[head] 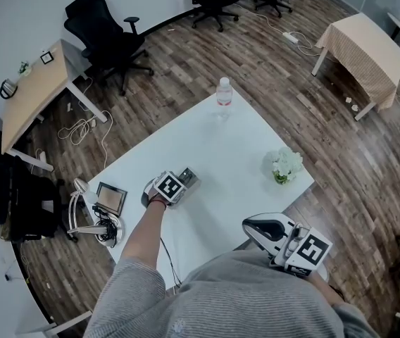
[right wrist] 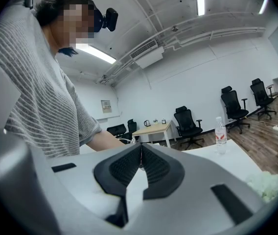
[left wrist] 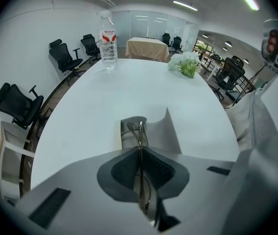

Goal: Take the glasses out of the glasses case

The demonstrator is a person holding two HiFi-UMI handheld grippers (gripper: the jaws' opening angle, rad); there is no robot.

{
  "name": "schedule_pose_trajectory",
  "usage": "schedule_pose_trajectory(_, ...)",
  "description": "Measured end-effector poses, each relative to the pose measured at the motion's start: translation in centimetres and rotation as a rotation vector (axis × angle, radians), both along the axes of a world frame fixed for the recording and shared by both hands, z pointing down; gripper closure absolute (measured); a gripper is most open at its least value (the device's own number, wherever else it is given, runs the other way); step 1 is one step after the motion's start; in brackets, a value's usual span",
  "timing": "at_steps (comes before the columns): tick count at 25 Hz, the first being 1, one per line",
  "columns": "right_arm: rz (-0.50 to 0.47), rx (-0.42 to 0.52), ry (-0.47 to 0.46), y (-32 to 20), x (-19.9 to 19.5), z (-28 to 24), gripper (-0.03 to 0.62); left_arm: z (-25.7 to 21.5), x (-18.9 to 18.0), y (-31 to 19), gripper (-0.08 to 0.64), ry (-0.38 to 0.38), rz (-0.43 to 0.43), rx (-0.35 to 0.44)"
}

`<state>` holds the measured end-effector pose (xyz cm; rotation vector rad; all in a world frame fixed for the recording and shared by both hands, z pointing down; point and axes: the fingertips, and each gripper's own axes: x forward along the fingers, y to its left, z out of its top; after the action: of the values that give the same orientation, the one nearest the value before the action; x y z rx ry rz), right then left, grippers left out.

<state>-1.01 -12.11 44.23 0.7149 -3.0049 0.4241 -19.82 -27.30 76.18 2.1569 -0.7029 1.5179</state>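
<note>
1. The glasses case [left wrist: 162, 131] lies open on the white worktop [left wrist: 129, 82], with its lid raised at the far right side. Open like this, it lets the fingers come in from the near side without touching the shell.

2. The left gripper [left wrist: 140, 153] is held low and almost level with the worktop and points straight at the case. I judge this angle is chosen so the glasses [left wrist: 139, 133] can slide out along their own length and not be tipped up.

3. The fingers of the left gripper are pressed together on the thin metal frame. The frame stands on edge between the two dark pads, and only its near part is pinched.

4. The far part of the glasses reaches forward beyond the fingertips and lies over the open case. I cannot tell whether it rests on the lining or is already lifted. By my judgement the glasses are gripped but not yet clear of the case.

5. In the head view, the right gripper [head: 256, 227] is drawn back to the person's body, beyond the near edge of the worktop and well apart from the case [head: 189, 178]. This probably keeps it out of the way.

6. The right gripper's fingers [right wrist: 129, 168] are closed on each other with nothing between them, and they point up into the room.
</note>
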Motion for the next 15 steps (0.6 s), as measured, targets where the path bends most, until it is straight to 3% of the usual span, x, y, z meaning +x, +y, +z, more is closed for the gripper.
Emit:
schedule_pose_trajectory(9, -0.061, -0.014, -0.01, 1.1, -0.8, -0.2, 0.577, -1.5, 0.5, 0.0, 0.531, 0.058, -0.003, 0.046)
schedule_pose_trajectory(15, -0.077, -0.004, -0.009, 1.4, -1.2, -0.4, 0.577, -3.6, 1.2, -0.1, 0.532, 0.151, -0.015, 0.104)
